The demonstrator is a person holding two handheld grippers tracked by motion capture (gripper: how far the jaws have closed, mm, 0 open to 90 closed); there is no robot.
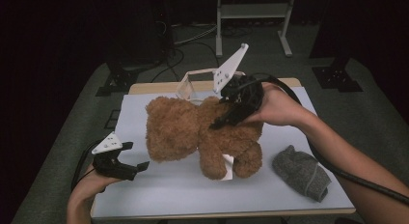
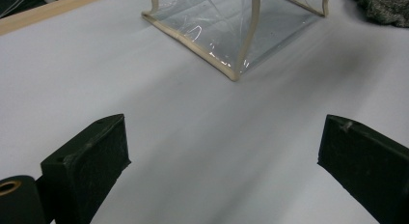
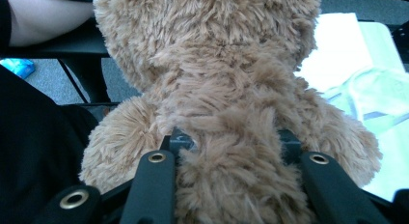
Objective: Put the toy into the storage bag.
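Observation:
A fluffy brown teddy bear (image 1: 193, 132) hangs tilted over the middle of the pale mat, its legs touching down. My right gripper (image 1: 218, 122) comes in from the right and is shut on the bear's body; in the right gripper view both black jaws press into the fur (image 3: 217, 89) from either side. At the mat's front left corner my left gripper (image 1: 137, 167) hovers open, clear of the bear. Nothing lies between its fingers (image 2: 91, 156); only bare mat lies under them.
A clear plastic pouch (image 1: 193, 83) with beige trim stands open behind the bear, seen closer (image 2: 231, 31) in the left gripper view. A grey knitted piece (image 1: 301, 172) lies at the front right. The pale mat (image 1: 193, 197) covers a wooden table; stands and cables sit beyond.

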